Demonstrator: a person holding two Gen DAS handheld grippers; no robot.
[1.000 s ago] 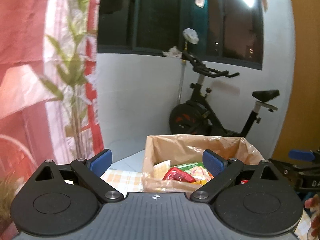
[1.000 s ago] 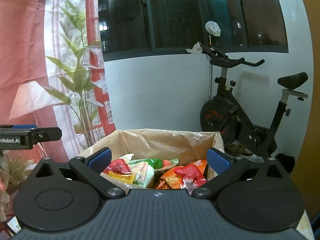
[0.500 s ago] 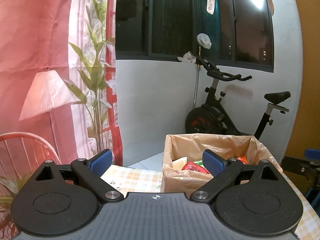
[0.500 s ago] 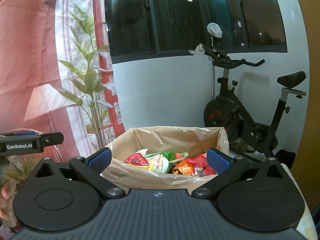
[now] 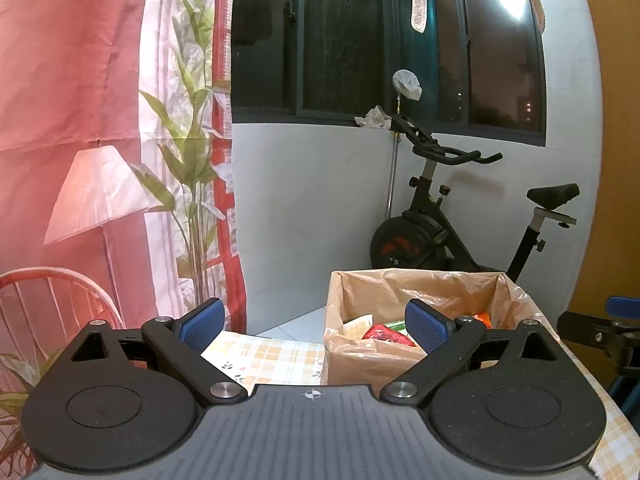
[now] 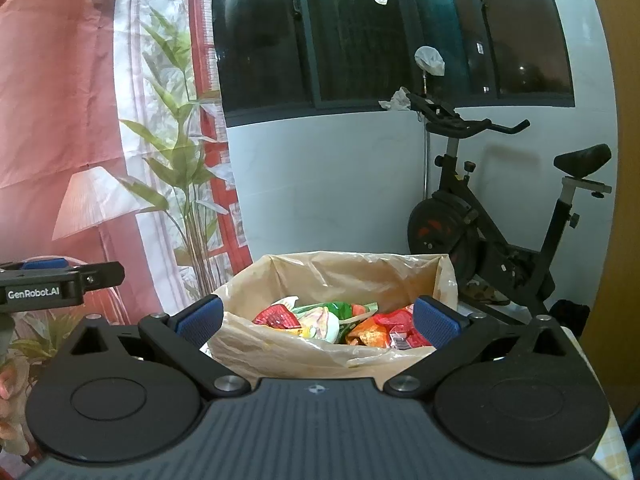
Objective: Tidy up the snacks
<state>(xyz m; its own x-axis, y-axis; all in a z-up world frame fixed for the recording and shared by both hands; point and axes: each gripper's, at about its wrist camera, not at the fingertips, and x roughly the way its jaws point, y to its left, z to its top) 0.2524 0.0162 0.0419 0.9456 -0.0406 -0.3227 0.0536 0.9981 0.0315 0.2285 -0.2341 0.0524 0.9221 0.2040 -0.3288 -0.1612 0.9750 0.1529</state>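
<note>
A cardboard box (image 6: 280, 344) lined with clear plastic stands on a checked tablecloth (image 5: 264, 356). It holds several snack packets (image 6: 344, 322) in red, green and orange. My right gripper (image 6: 316, 322) is open, its blue pads either side of the box's near wall, nothing held. My left gripper (image 5: 312, 322) is open too and sits left of the box (image 5: 360, 356), which shows behind its right finger. A few packets (image 5: 380, 330) peek over the rim there. Each gripper's arm shows at the edge of the other's view.
An exercise bike (image 6: 500, 240) stands behind the table against a white wall under a dark window. A pink curtain with a plant print (image 5: 100, 160) hangs at the left. A red chair back (image 5: 48, 300) is at the lower left.
Both grippers have drawn back and up from the box, which now looks smaller and lower. The left view has swung left, showing more curtain and tablecloth. Both stayed open.
</note>
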